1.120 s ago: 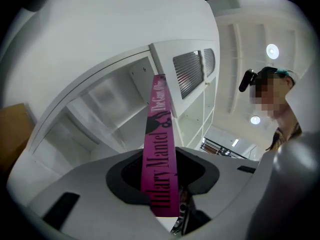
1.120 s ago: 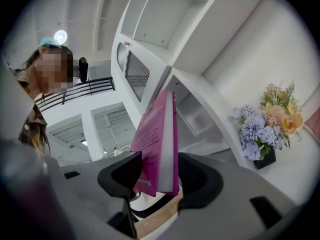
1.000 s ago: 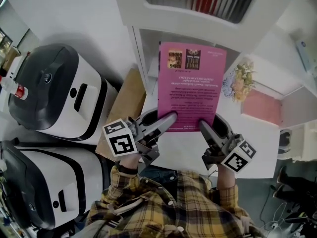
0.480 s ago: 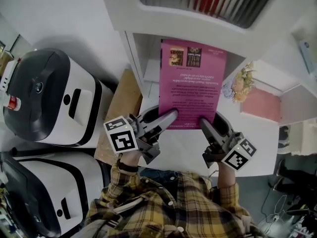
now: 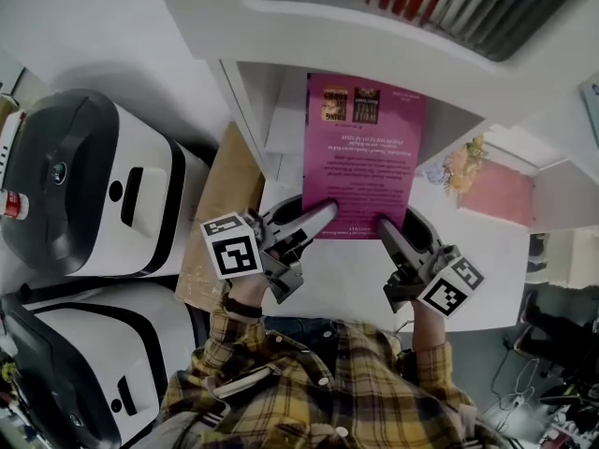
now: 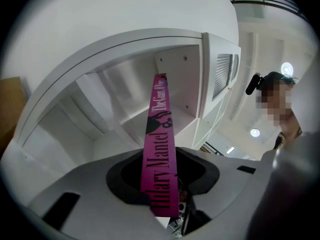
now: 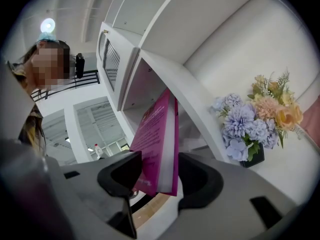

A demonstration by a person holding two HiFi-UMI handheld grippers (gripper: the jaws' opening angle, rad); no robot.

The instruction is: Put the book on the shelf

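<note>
The pink book (image 5: 363, 157) now reaches further in than a second ago. Its far end sits deeper under the upper board of the white shelf (image 5: 281, 59), while the hold on it has not changed. It is carried roughly flat in the air, back cover up, half in the open compartment and half over the white table (image 5: 346, 283).

It looks like a slim paperback: light, with a glossy cover that could slide in a loose hold, and limp enough to droop if held by one corner. Holding the near edge at two points suits it, and that is how it is held. The left gripper (image 5: 318, 219) has its fingers closed on the spine end, and the right gripper (image 5: 387, 231) has its fingers closed on the fore-edge end, where the white page block shows.

The shelf is smooth painted board with square edges. A row of upright books (image 5: 440, 3) fills the level above. A small bunch of soft pastel flowers (image 7: 255, 121) stands just to the right. Two hard, rounded black-and-white cases (image 5: 103, 181) sit at the far left.
</note>
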